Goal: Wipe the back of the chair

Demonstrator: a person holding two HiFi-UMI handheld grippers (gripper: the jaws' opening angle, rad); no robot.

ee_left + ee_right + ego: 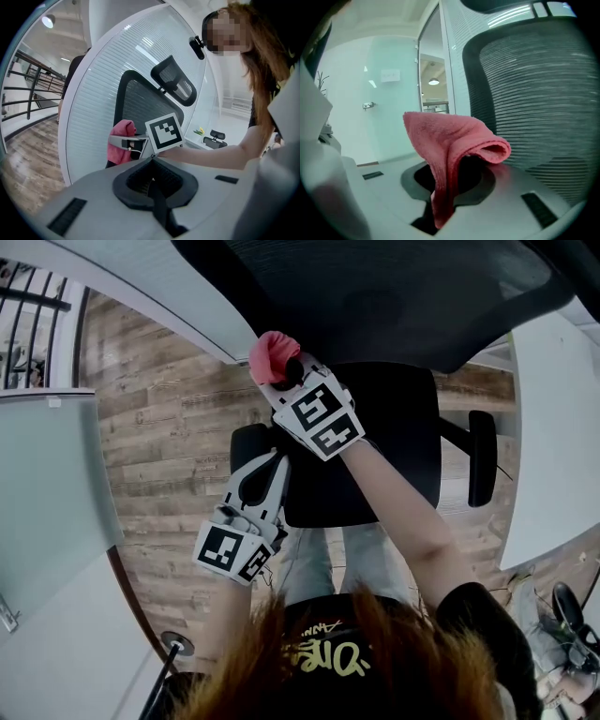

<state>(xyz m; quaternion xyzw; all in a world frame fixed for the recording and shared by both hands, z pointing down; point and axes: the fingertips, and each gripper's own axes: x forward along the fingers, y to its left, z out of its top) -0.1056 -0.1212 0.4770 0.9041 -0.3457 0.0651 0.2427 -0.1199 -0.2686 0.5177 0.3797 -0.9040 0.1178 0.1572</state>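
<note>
Right gripper [291,374] clamped on the pink cloth [450,140]; cloth folds out from between the jaws and flops toward the mesh; left gripper [275,462] has its jaws together on nothing, lower down over the near edge of the seat [394,427]; right is clearly the nearer one to the work.

Key relation: chair back [543,89] lies ahead and to the right of the right gripper; its frame edge runs upright just past the cloth; cloth sits just beside the mesh, low on the back; we judge the wipe needs the gripper turned or shifted rightward to press the cloth flat, then travel along that upright axis.

Can't confirm: whether the cloth actually touches the mesh, since no view shows the contact line; head view cuts off the upper back; headrest [174,86] shows only in the left gripper view; right gripper's jaw tips are buried under the cloth, so we can't tell how deep the bite is.
</note>
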